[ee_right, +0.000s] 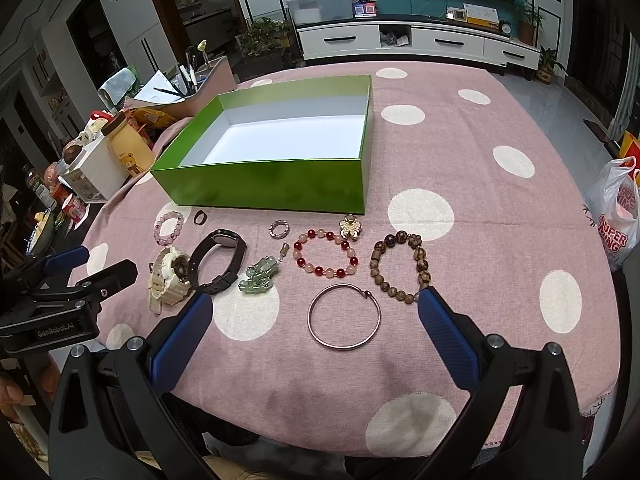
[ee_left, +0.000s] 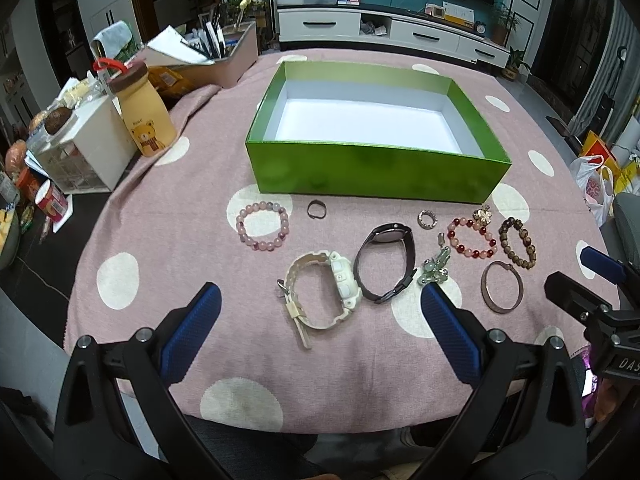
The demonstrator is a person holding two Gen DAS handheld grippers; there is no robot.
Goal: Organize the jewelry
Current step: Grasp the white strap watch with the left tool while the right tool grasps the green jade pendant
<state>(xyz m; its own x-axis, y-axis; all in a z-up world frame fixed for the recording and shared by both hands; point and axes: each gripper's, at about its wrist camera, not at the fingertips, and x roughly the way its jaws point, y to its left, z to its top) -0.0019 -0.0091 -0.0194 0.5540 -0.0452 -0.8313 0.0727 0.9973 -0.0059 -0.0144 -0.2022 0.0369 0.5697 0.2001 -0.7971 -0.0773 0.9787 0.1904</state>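
Blue-padded fingers of the left gripper (ee_left: 320, 300) stand spread wide and hold nothing; between their tips lies the white watch (ee_left: 320, 292), with the black watch (ee_left: 386, 262) just beyond the right-hand pad. Fingers of the right gripper (ee_right: 316, 312) are likewise spread apart and bare, the metal bangle (ee_right: 344, 316) lying between them and the brown bead bracelet (ee_right: 402, 266) just past the right-hand tip. Ahead of both pairs, the red and pink bracelet (ee_right: 326, 254), the jade charm (ee_right: 260, 276) and two small rings lie on a round table under a pink cloth with cream dots (ee_right: 480, 208). Farther ahead sits the green box (ee_left: 376, 176), white inside, nothing in it. Left of the fingers a bear-printed bottle (ee_left: 146, 120) stands among clutter. Beyond the table, a white TV cabinet (ee_right: 420, 42) runs along a teal wall.
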